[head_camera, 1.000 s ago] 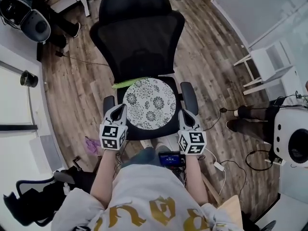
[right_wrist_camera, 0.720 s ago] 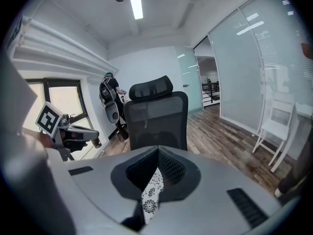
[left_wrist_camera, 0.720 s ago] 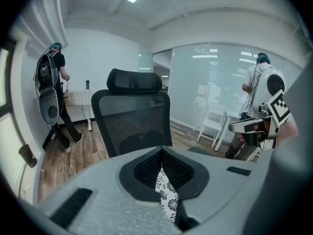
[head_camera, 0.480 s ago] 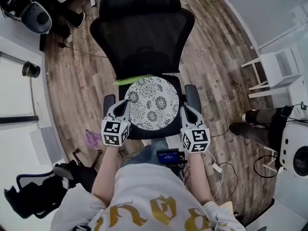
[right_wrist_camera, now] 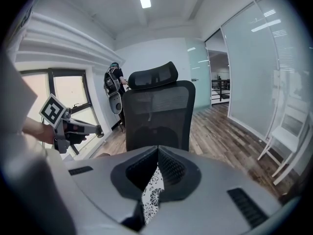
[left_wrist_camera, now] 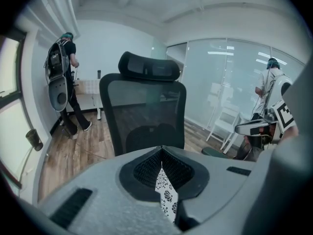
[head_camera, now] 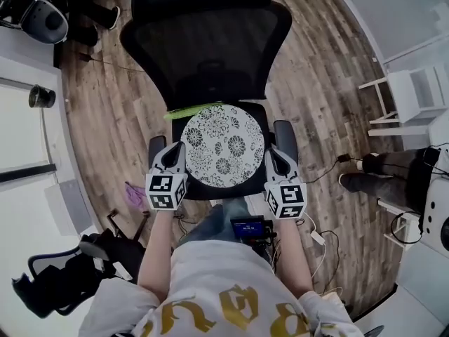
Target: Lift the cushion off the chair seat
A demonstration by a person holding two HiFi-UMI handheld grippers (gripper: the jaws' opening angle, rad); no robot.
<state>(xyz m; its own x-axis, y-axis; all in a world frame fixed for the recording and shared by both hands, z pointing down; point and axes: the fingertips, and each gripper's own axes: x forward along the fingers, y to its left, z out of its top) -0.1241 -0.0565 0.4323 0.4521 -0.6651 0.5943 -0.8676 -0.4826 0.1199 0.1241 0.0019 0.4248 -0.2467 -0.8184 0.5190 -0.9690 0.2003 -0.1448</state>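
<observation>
Now L-gripper (head_camera: 176,149), R-gripper (head_camera: 273,154) closed beside cushion (head_camera: 222,146).

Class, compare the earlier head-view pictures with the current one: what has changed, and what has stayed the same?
The left gripper and right gripper have edged slightly forward, alongside the cushion. Nothing was taken hold of or let go. Unchanged: both grippers are shut and empty, and the cushion lies on the chair seat.

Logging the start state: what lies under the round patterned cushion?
The black chair seat, showing at the front of the cushion. A green strip pokes out at its back edge. The seat's middle is covered.
</observation>
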